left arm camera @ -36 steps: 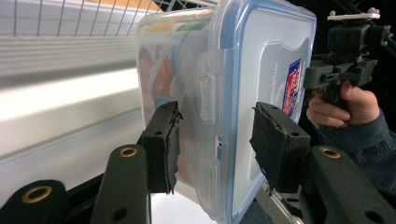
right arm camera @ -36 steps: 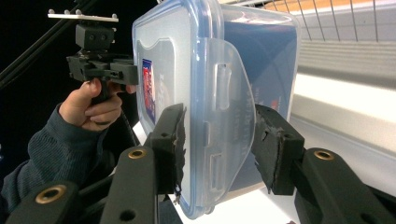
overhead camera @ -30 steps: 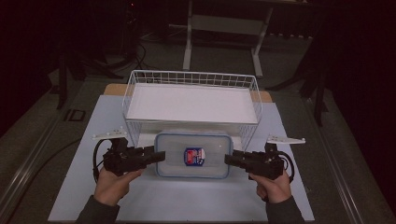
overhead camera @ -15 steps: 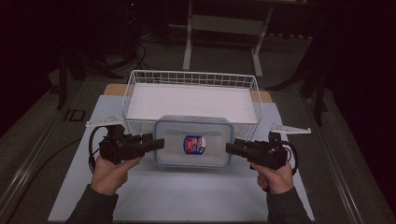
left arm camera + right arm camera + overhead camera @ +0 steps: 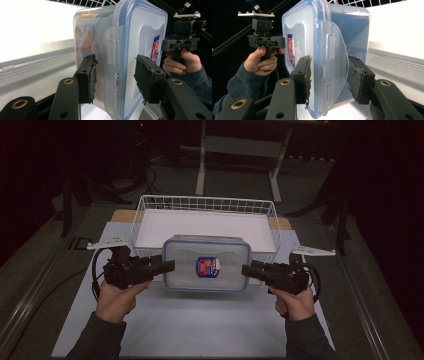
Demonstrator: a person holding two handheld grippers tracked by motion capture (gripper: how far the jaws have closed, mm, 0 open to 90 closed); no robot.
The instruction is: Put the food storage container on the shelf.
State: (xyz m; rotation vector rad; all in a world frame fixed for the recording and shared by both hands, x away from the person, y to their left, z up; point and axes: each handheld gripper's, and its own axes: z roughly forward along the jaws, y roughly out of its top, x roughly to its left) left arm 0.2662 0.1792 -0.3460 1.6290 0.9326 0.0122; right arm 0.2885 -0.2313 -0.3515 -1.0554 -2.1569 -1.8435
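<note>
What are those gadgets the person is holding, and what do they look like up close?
Each hand grips a black handheld tool. The left gripper and right gripper each have two black jaws with worn dark pads and brass-coloured rivets. A pale three-cornered plate sits on top of each, and a black cable loops from the body. The person wears dark sleeves.

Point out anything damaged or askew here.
The pads on both grippers are frayed and torn at the edges. The lidded box looks level between the left gripper and right gripper; nothing spilled.
</note>
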